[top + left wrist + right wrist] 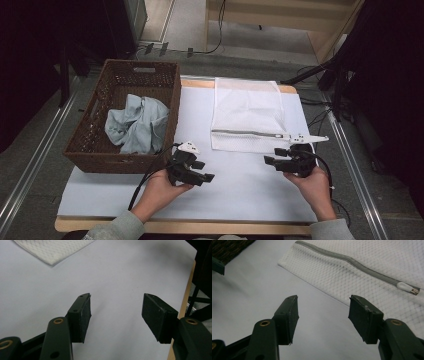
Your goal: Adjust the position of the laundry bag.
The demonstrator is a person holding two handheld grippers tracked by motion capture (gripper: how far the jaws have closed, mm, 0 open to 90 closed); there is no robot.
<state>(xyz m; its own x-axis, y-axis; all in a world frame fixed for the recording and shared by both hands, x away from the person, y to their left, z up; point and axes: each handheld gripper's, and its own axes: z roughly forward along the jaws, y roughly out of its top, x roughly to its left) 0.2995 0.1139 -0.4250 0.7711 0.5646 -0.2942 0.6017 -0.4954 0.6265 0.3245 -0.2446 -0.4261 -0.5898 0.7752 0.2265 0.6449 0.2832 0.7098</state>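
Left tongs (207, 176) and right tongs (270, 160), both spread and empty, hover near the mesh bag (248, 116) lying flat on the counter (235, 192); a shallow pinch at its zipper (352, 260) may slip off.

A: Which words, labels, brand marks or numbers can be read here?

B: None. The mesh laundry bag (248, 112), the wicker basket (100, 150) and the white worktop (240, 190) carry no legible print in the high view.

A: And in the two gripper views?

B: No lettering there either; the bag's zipper pull (408, 288) bears no readable mark.
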